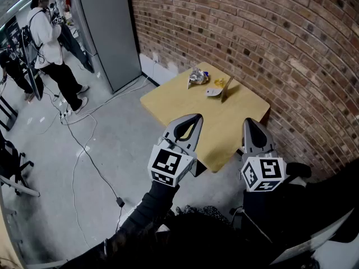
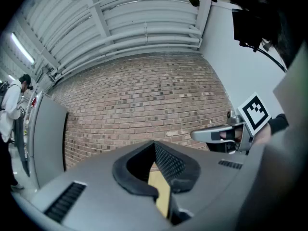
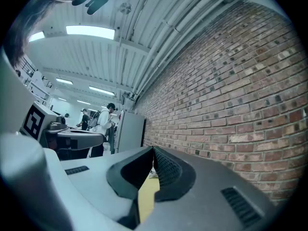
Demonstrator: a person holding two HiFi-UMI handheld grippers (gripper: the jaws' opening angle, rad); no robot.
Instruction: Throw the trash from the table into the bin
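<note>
A yellow wooden table (image 1: 185, 102) stands against the brick wall. At its far side lie a crumpled silvery wrapper (image 1: 196, 76), a small white and yellow scrap (image 1: 213, 91), a yellow bit (image 1: 220, 83) and a tan card-like piece (image 1: 228, 88). My left gripper (image 1: 192, 119) (image 2: 154, 146) hovers over the table's near edge, shut, with nothing in it. My right gripper (image 1: 249, 123) (image 3: 153, 150) hangs beside it to the right, also shut and empty. Both are well short of the trash. Each gripper view shows only a sliver of tabletop under the jaws. No bin is in view.
The brick wall (image 1: 269, 43) runs along the table's far and right sides. A tall grey cabinet (image 1: 109, 32) stands at the back left, with people (image 1: 50, 43) beyond it. Cables (image 1: 84, 144) trail over the concrete floor, and a chair (image 1: 11, 167) stands at the left edge.
</note>
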